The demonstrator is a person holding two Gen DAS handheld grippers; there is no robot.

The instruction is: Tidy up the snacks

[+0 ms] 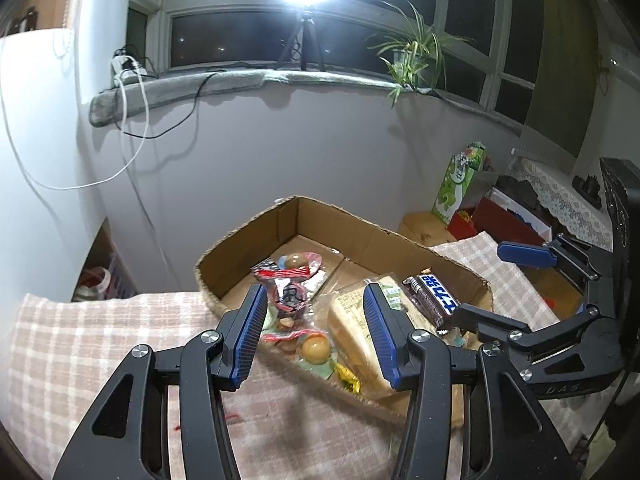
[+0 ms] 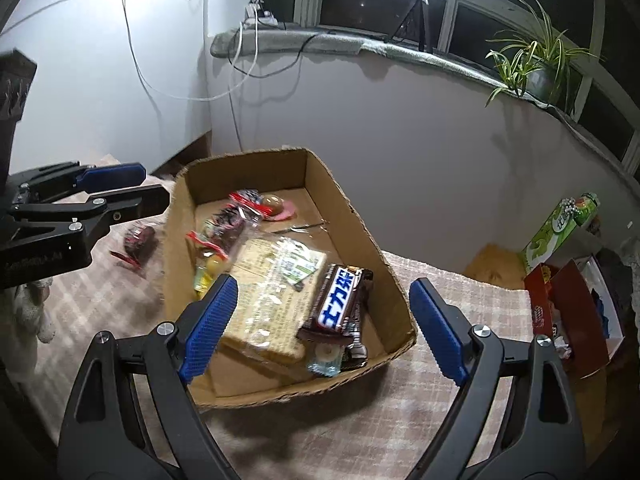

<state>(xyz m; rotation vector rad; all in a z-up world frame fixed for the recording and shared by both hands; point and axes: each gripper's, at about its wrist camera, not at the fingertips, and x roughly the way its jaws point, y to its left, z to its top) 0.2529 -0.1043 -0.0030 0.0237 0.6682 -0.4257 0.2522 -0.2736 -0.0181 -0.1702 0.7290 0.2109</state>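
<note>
An open cardboard box (image 1: 240, 240) (image 2: 356, 212) sits on a checked cloth and holds snacks: a clear pack of crackers (image 1: 356, 320) (image 2: 272, 300), a brown chocolate bar with blue label (image 1: 434, 294) (image 2: 338, 300), and small candy packets (image 1: 294, 268) (image 2: 224, 232). My left gripper (image 1: 316, 332) is open and empty, above the box's near left edge. My right gripper (image 2: 320, 332) is open and empty, above the box's near edge. One dark red wrapped snack (image 2: 138, 242) lies on the cloth left of the box, below the left gripper's fingers (image 2: 116, 176).
The checked cloth (image 1: 100, 344) (image 2: 460, 300) covers the table. A green carton (image 1: 460, 184) (image 2: 560, 228) and a red box (image 2: 568, 312) stand at the right. A wall and a window sill with a plant (image 2: 536, 64) lie behind.
</note>
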